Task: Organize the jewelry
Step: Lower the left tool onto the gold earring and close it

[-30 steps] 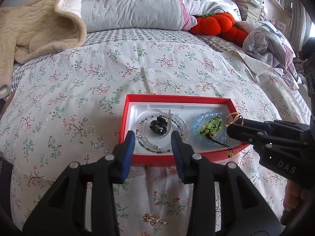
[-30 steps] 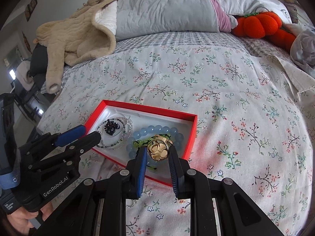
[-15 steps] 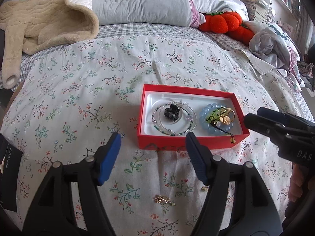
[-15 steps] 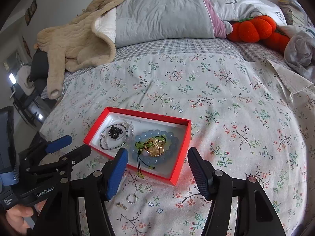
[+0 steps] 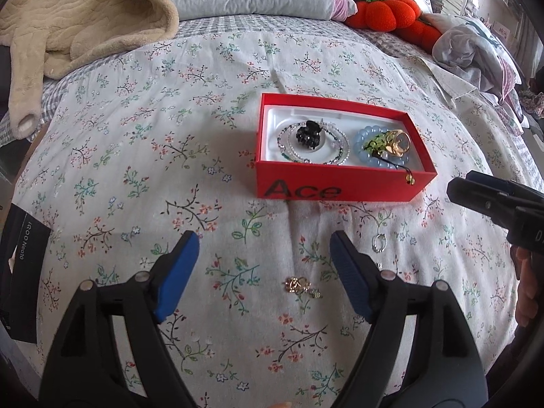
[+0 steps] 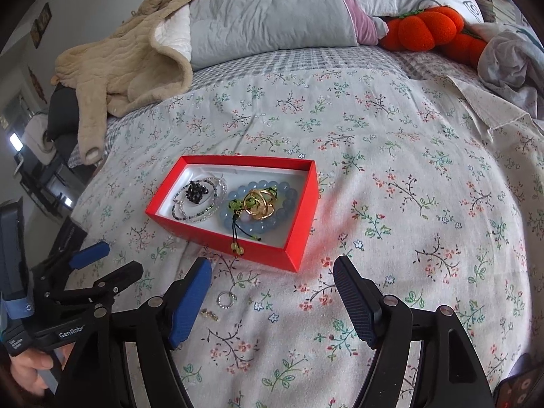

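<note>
Both grippers stand wide apart with nothing between their blue pads, their jaws having just been opening. The left gripper hovers over the floral bedspread, near a small gold trinket and a silver ring lying loose on the cloth. The right gripper hangs just short of the red box, where a gold ornament rests on a blue bead bracelet, beside beaded strands and a black hair claw.
</note>
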Demonstrator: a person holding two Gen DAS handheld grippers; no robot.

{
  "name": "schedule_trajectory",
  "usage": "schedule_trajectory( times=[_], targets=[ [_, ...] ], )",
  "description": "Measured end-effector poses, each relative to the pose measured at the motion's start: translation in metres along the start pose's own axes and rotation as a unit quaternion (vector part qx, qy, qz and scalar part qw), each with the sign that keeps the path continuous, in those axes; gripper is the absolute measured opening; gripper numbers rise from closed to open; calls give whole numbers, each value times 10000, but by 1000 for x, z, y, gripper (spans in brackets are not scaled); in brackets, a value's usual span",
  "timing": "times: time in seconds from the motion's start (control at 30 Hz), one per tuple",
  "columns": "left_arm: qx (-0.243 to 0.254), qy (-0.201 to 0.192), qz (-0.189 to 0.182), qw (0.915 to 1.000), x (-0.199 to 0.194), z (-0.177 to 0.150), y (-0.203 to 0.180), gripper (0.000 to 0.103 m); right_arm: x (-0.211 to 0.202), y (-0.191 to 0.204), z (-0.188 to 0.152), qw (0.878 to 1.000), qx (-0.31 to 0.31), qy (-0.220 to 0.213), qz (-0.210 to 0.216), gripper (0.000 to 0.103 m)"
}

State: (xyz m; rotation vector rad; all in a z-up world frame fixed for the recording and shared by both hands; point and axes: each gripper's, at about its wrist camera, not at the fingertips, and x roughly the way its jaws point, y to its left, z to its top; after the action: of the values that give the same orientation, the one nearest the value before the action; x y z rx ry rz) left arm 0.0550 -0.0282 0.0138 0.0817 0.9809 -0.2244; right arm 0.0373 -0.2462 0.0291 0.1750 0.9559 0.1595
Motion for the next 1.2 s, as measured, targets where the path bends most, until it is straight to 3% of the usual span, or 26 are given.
schedule_trajectory(
  times=[0.43,0.87,1.2],
  targets=[
    [137,297,126,9994,8,-27,14,80,3,-16,-27,9995,1,247,-216,78],
    [674,670,232,9952,30,-52,12,80,21,-29,-48,9974,-120,572,-424,79],
    [932,479,70,9945,38,-49,1,80,27,-30,-53,9966,-209,676,-431,79]
  ],
)
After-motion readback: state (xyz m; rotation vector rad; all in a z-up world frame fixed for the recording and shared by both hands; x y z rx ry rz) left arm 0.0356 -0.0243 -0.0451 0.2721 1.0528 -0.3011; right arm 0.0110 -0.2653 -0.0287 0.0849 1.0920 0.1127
